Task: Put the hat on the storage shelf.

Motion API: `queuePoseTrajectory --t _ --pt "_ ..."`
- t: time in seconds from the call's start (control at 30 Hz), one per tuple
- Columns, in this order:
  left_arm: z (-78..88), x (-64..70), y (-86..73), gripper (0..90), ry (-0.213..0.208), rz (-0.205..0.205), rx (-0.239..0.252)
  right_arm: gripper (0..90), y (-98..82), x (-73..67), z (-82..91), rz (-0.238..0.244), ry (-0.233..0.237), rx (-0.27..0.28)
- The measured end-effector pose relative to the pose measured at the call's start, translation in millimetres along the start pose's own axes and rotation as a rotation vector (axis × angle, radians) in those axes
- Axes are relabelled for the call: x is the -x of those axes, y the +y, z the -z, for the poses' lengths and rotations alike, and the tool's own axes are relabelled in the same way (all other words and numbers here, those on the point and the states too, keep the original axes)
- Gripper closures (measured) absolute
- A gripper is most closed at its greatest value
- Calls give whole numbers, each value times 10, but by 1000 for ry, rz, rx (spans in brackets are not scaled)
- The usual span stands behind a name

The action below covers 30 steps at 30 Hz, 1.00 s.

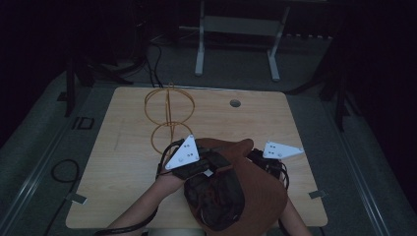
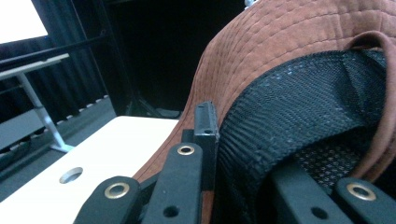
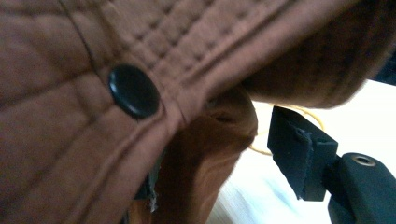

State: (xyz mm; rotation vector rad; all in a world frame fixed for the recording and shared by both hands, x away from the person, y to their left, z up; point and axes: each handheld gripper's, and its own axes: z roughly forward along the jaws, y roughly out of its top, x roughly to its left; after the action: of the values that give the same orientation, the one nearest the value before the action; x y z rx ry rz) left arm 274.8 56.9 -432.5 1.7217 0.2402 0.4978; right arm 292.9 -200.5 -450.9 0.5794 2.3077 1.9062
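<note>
Over a pale wooden table (image 1: 123,162) in a dim room, we see a brown hat (image 1: 255,191) held up between two hand-held grippers, near the table's front edge and right of its middle. Its open underside is turned upward toward the high camera, so that we look into the black mesh lining (image 1: 216,199).

We find the left gripper (image 1: 196,164) at the hat's left rim, a hand (image 1: 167,184) behind it and a grey three-cornered plate (image 1: 183,152) on top. From the left gripper view, one black jaw lies outside the brown stitched brim (image 2: 261,51) and the other inside against the mesh; they stand close together with the brim between them, pinching it.

We find the right gripper (image 1: 268,164) at the hat's right side, under its own plate (image 1: 281,150). In the right gripper view one jaw, with its pad (image 3: 299,154), stands clear of the cloth to the right; the other jaw is hidden behind the fabric, so we cannot tell whether this gripper grips the hat or stands apart from it. A black snap button (image 3: 134,91) sits on the stitched brown cloth close to that camera.

Beyond the hat, toward the far left of the table, stands a wire stand (image 1: 168,118) of golden rings. A round hole (image 1: 235,103) marks the tabletop near its far edge.
</note>
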Motion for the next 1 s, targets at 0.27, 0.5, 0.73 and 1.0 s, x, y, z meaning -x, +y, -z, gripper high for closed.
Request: queuePoseTrajectory --t 0.27,0.5,0.73,1.0 --pt "-47 68 74 859 33 -39 4 516 75 64 -63 -47 90 33" --pt "-24 13 52 854 -4 -20 -1 860 100 34 -84 -11 102 -14" --pt "2 -44 100 731 -16 0 -11 881 128 12 -62 -14 99 -37" --pt "141 -135 152 503 33 50 -11 882 195 94 76 -33 68 13"
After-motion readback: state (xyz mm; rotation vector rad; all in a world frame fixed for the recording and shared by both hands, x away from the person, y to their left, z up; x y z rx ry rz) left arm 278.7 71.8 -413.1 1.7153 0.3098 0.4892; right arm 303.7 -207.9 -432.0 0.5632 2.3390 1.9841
